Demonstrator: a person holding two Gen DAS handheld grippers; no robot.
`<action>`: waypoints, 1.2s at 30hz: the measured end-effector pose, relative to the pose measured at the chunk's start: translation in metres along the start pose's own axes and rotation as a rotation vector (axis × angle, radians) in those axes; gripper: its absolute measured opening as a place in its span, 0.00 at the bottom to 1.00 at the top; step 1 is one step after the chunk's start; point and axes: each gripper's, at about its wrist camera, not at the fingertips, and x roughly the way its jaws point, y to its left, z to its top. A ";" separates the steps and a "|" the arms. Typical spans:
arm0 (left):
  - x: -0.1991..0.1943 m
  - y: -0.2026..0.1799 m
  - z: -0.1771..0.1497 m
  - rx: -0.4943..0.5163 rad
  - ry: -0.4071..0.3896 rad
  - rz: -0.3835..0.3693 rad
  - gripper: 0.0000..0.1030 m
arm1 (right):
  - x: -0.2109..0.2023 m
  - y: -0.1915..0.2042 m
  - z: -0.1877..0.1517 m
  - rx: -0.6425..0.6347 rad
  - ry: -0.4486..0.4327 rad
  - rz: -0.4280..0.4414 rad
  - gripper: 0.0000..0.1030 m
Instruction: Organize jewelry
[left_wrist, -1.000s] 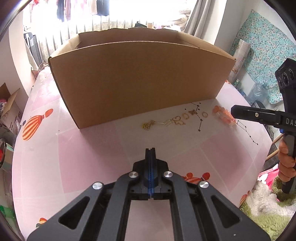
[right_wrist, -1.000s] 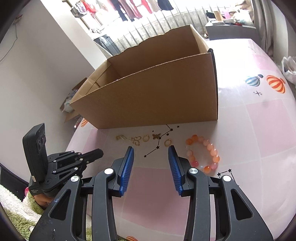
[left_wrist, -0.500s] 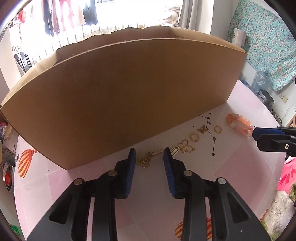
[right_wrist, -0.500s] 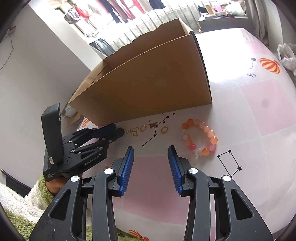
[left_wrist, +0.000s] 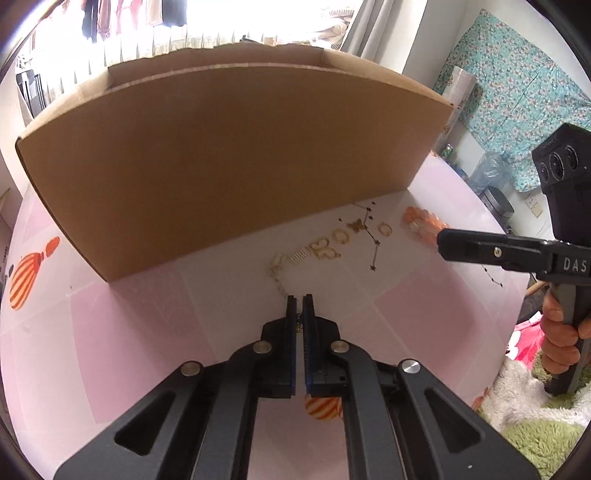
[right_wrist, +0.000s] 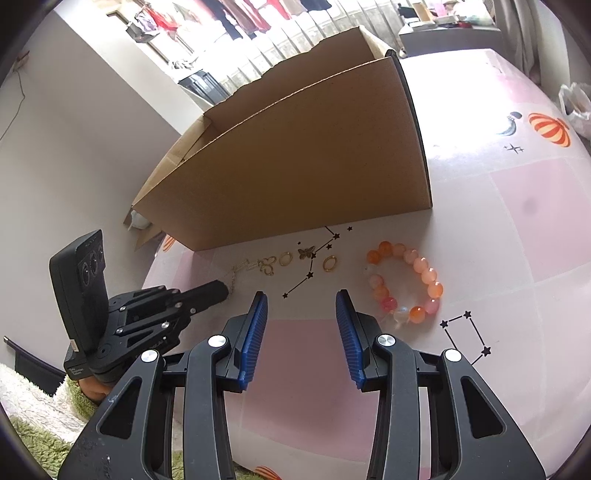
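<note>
The near end of the gold chain (left_wrist: 277, 275) is pinched between the nearly closed jaws of the left gripper (left_wrist: 299, 297). The right gripper (right_wrist: 302, 295) is held wide open, the bead bracelet (right_wrist: 405, 283) lying just to its right on the table (right_wrist: 517, 229).

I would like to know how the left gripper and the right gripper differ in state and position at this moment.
The left gripper is shut on the gold chain, while the right gripper is open and holds nothing. The left gripper sits at the chain end of the jewelry row, whereas the right gripper hovers nearer the bead bracelet, beside it rather than around it. Both have blue-padded black fingers and point toward the cardboard box.
</note>
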 end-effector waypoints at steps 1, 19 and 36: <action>-0.002 -0.001 -0.003 0.002 -0.001 -0.003 0.03 | 0.002 0.001 0.000 0.000 0.006 0.002 0.37; -0.040 -0.003 -0.023 0.023 -0.036 0.056 0.34 | 0.014 0.029 -0.004 -0.056 0.045 -0.001 0.37; -0.017 -0.016 -0.023 0.087 -0.002 0.147 0.08 | 0.017 0.041 -0.005 -0.103 0.064 0.004 0.37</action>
